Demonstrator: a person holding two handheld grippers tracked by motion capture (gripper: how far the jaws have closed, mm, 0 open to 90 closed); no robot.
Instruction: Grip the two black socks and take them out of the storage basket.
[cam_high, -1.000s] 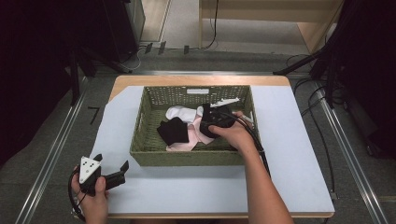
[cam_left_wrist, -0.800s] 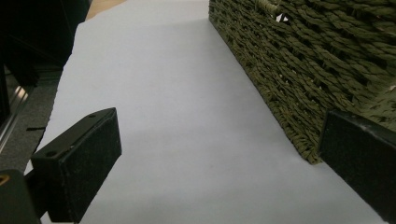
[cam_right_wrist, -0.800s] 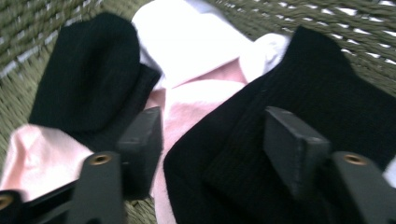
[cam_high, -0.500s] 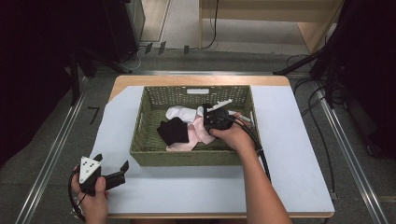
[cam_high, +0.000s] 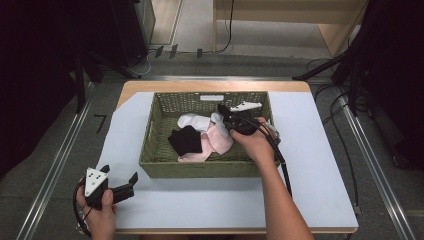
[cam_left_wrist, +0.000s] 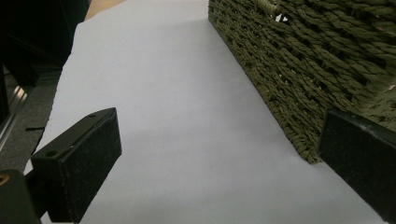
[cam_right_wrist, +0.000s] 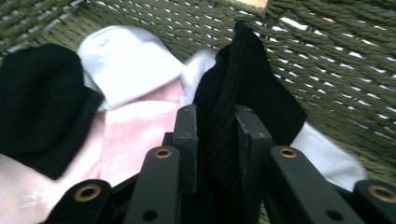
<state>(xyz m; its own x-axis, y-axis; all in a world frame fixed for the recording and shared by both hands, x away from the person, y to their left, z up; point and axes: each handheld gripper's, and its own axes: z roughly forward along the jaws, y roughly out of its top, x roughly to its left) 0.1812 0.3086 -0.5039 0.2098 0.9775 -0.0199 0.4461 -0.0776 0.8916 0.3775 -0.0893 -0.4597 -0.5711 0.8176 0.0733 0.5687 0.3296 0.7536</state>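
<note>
High view: the right gripper (cam_high: 231, 116) reaches into the woven basket (cam_high: 205, 168), above the sock pile; the left gripper (cam_high: 117, 186) rests far off.

Left gripper view: jaws apart, holding nothing.

Right gripper view: its 2 jaws are clamped on a black sock (cam_right_wrist: 243, 93), which runs lengthwise straight ahead of them.

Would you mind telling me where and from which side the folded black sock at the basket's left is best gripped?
My suggestion: take the black sock by its ribbed cuff edge, coming from above. It lies flat on the pink sock inside the wicker basket, whose walls block a sideways approach; the cuff is the thickest free edge. The left tongs are open and free; the right tongs already pinch another black sock.
</note>
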